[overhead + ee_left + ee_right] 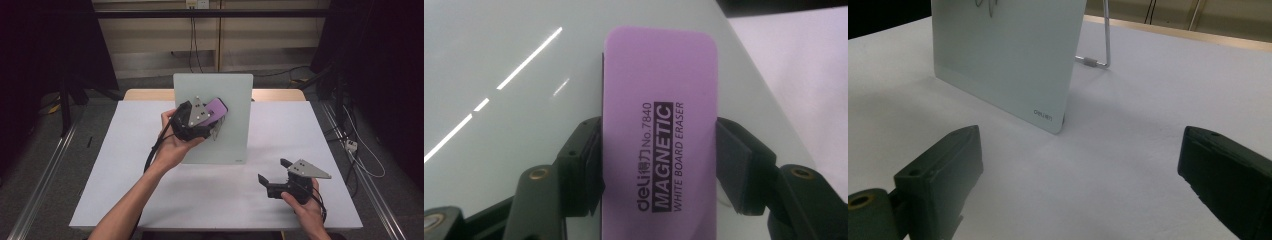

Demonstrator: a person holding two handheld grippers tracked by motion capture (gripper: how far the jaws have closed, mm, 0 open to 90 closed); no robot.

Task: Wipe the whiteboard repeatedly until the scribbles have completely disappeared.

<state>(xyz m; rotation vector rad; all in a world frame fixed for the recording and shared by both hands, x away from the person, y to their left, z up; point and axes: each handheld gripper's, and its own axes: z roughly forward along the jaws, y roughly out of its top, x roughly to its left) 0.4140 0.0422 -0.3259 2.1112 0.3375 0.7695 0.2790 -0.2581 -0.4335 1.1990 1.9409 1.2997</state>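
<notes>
High view: the left gripper point(212, 122) clamps the purple eraser point(218, 106) against the standing whiteboard point(235, 95), prob. for wiping. The right gripper point(272, 175) rests aside on the table point(125, 165), jaws wide, empty.

Left gripper view: the label "MAGNETIC" is readable.

Right gripper view: the board's wire stand point(1105, 37) and some pen marks point(988, 7) show.
</notes>
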